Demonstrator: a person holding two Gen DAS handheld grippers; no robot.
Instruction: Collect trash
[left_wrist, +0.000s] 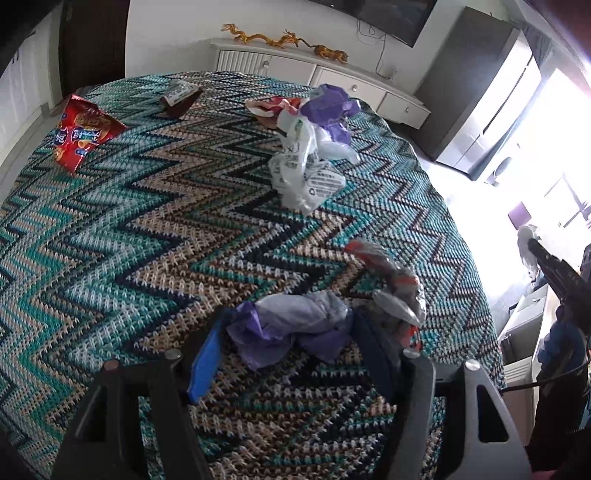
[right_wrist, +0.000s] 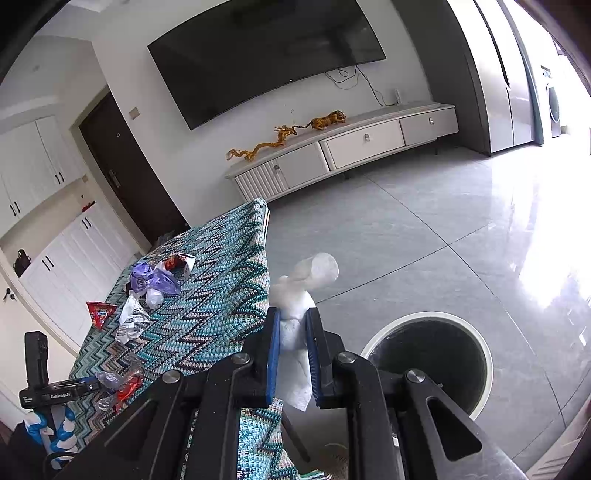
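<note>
My left gripper (left_wrist: 291, 325) is open, its fingers on either side of a crumpled purple and clear plastic bag (left_wrist: 291, 325) on the zigzag tablecloth (left_wrist: 147, 221). A red and clear wrapper (left_wrist: 399, 288) lies just right of it. My right gripper (right_wrist: 293, 328) is shut on a white crumpled tissue (right_wrist: 303, 291), held off the table's edge over the floor, left of the round black trash bin (right_wrist: 432, 354). Farther on the table lie a white printed bag (left_wrist: 303, 166), a purple bag (left_wrist: 328, 107), a red snack packet (left_wrist: 83, 131) and a dark wrapper (left_wrist: 181, 98).
A white TV cabinet (right_wrist: 351, 147) with golden dragon figures (left_wrist: 284, 40) stands against the far wall under a TV (right_wrist: 266, 55). Grey tiled floor (right_wrist: 424, 229) lies right of the table. A dark door (right_wrist: 125, 170) and white cupboards (right_wrist: 55, 240) are at the left.
</note>
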